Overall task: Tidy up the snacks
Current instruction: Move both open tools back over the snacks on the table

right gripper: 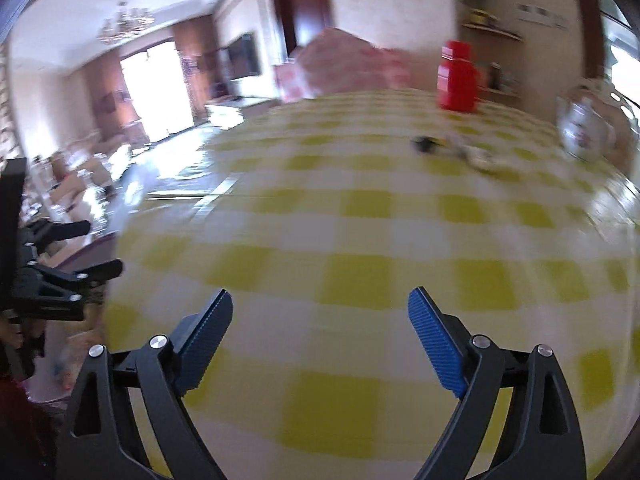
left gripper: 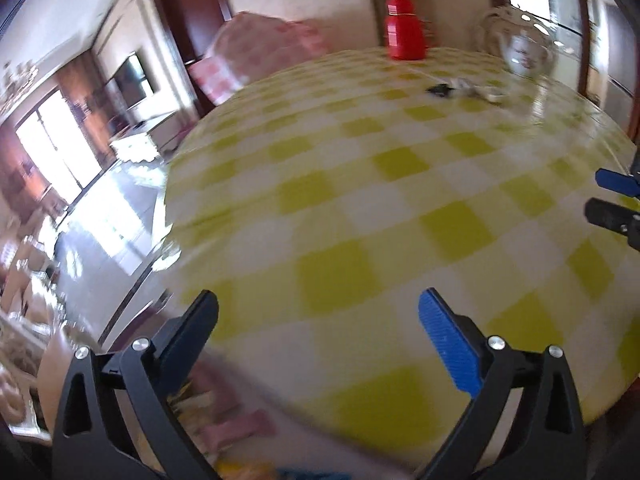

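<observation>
My left gripper (left gripper: 318, 308) is open and empty above the near left part of a round table with a yellow-and-white checked cloth (left gripper: 360, 184). My right gripper (right gripper: 320, 306) is open and empty above the same table (right gripper: 360, 240); it also shows at the right edge of the left wrist view (left gripper: 608, 196). The left gripper shows at the left edge of the right wrist view (right gripper: 100, 248). Blurred coloured packets (left gripper: 236, 428), perhaps snacks, lie below the table's near edge. The views are motion-blurred.
A red canister (left gripper: 404, 28) stands at the table's far side. A white teapot (left gripper: 524, 52) stands at the far right. Small dark and pale items (left gripper: 464, 90) lie between them. A pink-covered chair (left gripper: 256, 56) stands behind the table on the left.
</observation>
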### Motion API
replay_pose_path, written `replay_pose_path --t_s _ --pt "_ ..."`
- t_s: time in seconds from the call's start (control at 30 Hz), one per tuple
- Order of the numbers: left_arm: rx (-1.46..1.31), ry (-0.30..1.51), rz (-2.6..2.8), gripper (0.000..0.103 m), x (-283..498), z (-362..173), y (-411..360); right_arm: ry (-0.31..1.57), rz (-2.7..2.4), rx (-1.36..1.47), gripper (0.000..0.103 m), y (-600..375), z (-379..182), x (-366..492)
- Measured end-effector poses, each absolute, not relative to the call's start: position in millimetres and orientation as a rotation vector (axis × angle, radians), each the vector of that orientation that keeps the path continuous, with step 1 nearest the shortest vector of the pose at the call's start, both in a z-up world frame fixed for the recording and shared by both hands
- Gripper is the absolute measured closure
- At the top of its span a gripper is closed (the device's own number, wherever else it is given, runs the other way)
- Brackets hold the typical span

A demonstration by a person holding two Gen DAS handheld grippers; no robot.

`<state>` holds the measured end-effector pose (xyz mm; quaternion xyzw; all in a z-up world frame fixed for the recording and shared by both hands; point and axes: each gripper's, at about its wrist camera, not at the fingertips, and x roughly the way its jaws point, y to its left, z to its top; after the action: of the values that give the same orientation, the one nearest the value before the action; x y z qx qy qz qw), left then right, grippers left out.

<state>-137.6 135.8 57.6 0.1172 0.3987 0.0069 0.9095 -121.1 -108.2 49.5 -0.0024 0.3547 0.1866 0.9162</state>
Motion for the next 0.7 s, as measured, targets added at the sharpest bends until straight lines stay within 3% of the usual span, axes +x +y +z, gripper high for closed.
replay_pose_path --t_s 0.23,0.43,0.7 --pt "0.141 0.872 -0.109 0.002 -50.9 42.2 57.8 0.773 0.229 0.046 0.016 -180.0 33.4 -71.2" --pt "-0.066 0.801 -0.141 0.002 39.4 43.1 -10.4 0.797 0.095 0.097 0.016 -230.9 24.5 -19.8" --pt "-0.246 0.714 -0.139 0.002 117.0 41.2 -40.4 0.832 0.091 0.184 0.016 -255.2 22.0 78.8"
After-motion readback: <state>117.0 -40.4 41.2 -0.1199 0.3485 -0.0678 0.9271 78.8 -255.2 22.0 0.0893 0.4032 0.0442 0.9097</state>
